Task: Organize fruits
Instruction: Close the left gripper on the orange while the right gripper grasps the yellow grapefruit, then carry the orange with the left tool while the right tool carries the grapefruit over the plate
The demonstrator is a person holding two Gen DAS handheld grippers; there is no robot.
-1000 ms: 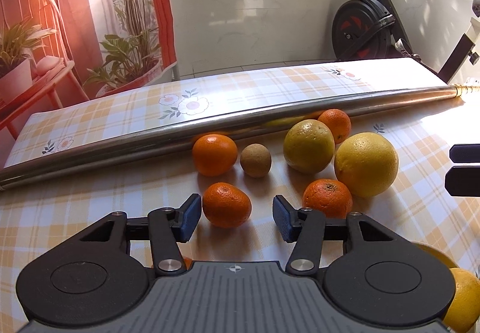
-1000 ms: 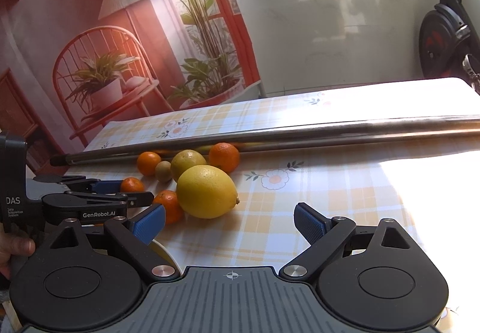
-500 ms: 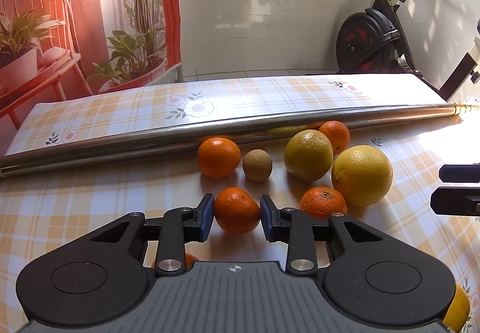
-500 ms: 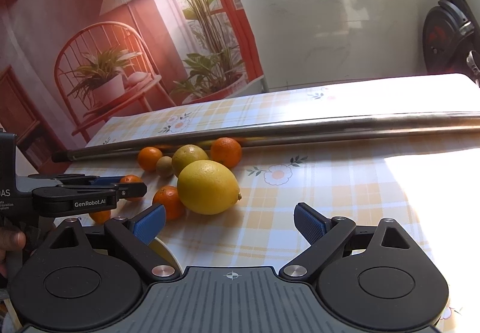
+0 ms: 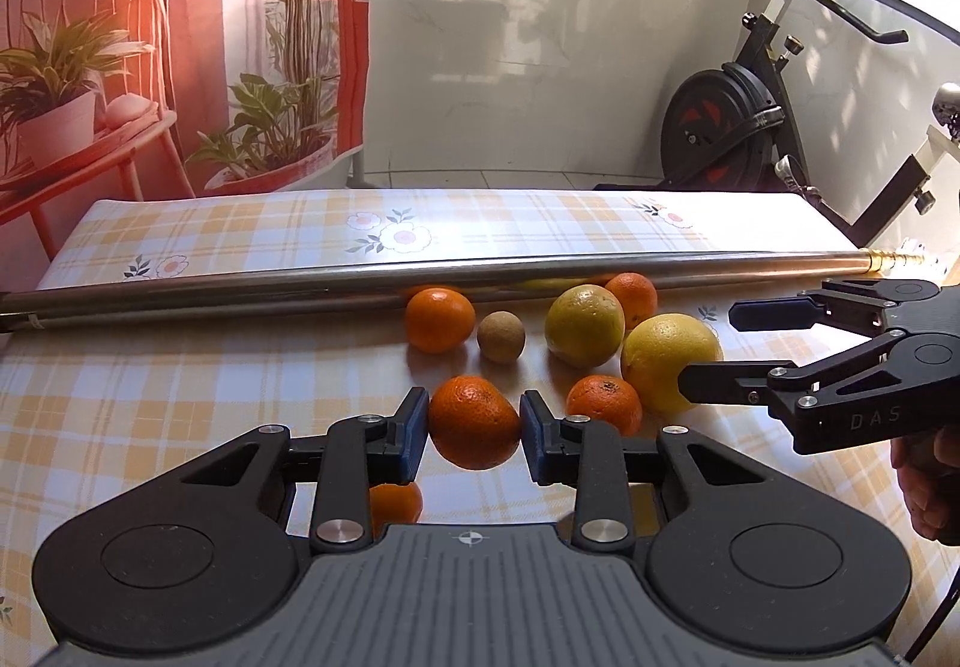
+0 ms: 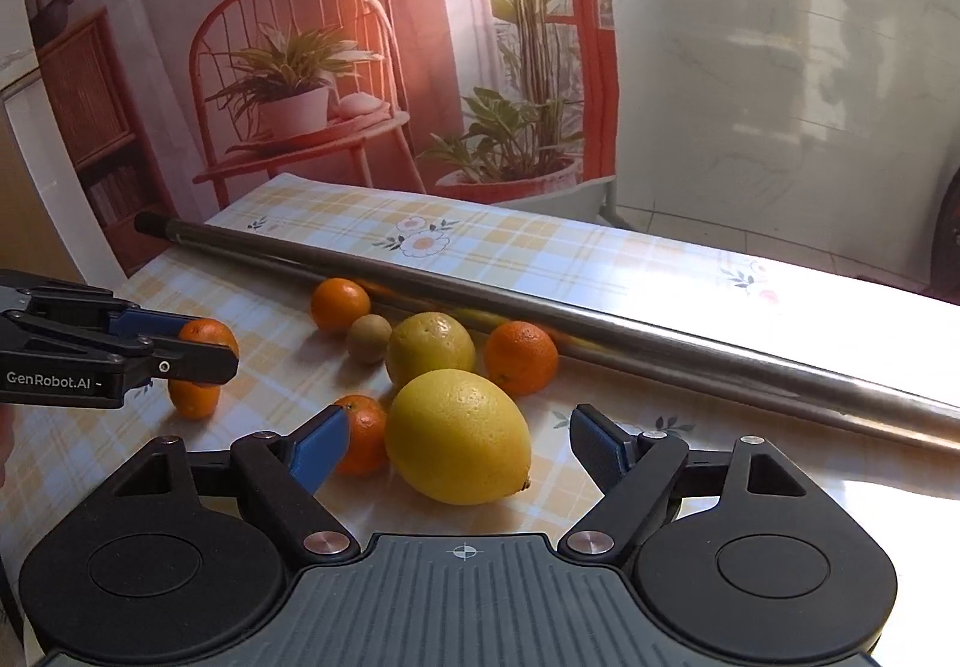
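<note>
Left gripper [image 5: 474, 427] stood closed on a mandarin [image 5: 474, 422], both blue pads [image 5: 413, 430] pressed to its flanks at about the widest part; the fruit appeared clear of the checked tablecloth [image 5: 180, 397], with another small orange fruit [image 5: 395, 505] visible on the cloth below it. Right gripper [image 6: 459, 448] was spread wide and held nothing, its fingers either side of the large lemon [image 6: 459, 436], neither pad in contact as far as could be seen. Remaining fruit lay in a loose cluster in front of the metal pole [image 5: 360, 286]: an orange [image 5: 439, 320], a small brown round fruit [image 5: 501, 337], a greenish-yellow citrus [image 5: 584, 326], a further orange [image 5: 633, 298] at the pole, and a mandarin with dark stem scar [image 5: 603, 404] touching or just beside the lemon. Judgement: the mandarin is light, with loose, yielding peel, so hard squeezing would bruise it; a grip across the equator suits. The lemon is heavier, firmer, waxy and tapered, likely to roll or squirt out endwise; best taken across its short axis at the middle. No receiving container was visible
</note>
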